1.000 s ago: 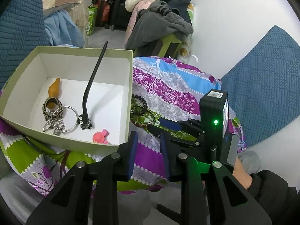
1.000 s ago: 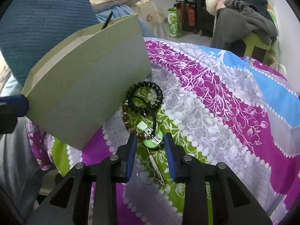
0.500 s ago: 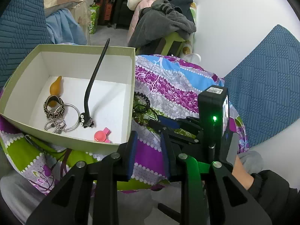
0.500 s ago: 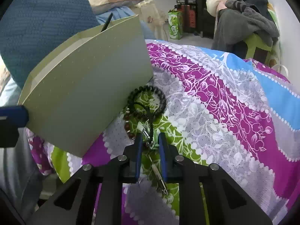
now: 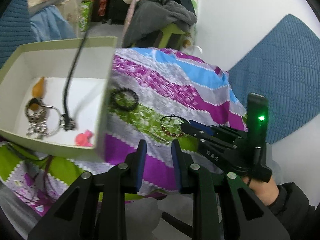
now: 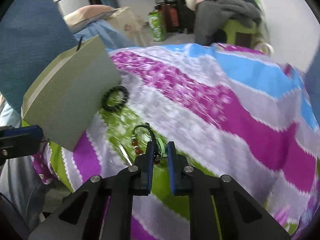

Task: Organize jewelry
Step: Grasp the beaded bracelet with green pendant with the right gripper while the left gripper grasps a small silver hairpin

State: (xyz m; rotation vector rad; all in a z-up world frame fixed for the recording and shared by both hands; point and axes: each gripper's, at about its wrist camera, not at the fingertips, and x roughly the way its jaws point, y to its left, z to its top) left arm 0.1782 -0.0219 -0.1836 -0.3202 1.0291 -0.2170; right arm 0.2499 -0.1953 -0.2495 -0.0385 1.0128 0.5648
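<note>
A pale green box sits on the patterned cloth. Inside lie a black hair stick, metal rings, an orange piece and a pink piece. My right gripper is shut on a red-bead bracelet with a black cord and green tag, lifted off the cloth; it also shows in the left wrist view. A black bead bracelet lies by the box wall. My left gripper is open and empty, near the box's front corner.
Blue quilted cushions stand at the right and left. A chair piled with grey clothes is behind the cloth. A thin metal pin lies on the cloth near the right gripper.
My right gripper closed on the red-bead bracelet and pulled it up and away from the black bead bracelet, which stayed by the box. The left gripper shifted slightly; views are motion-blurred.
</note>
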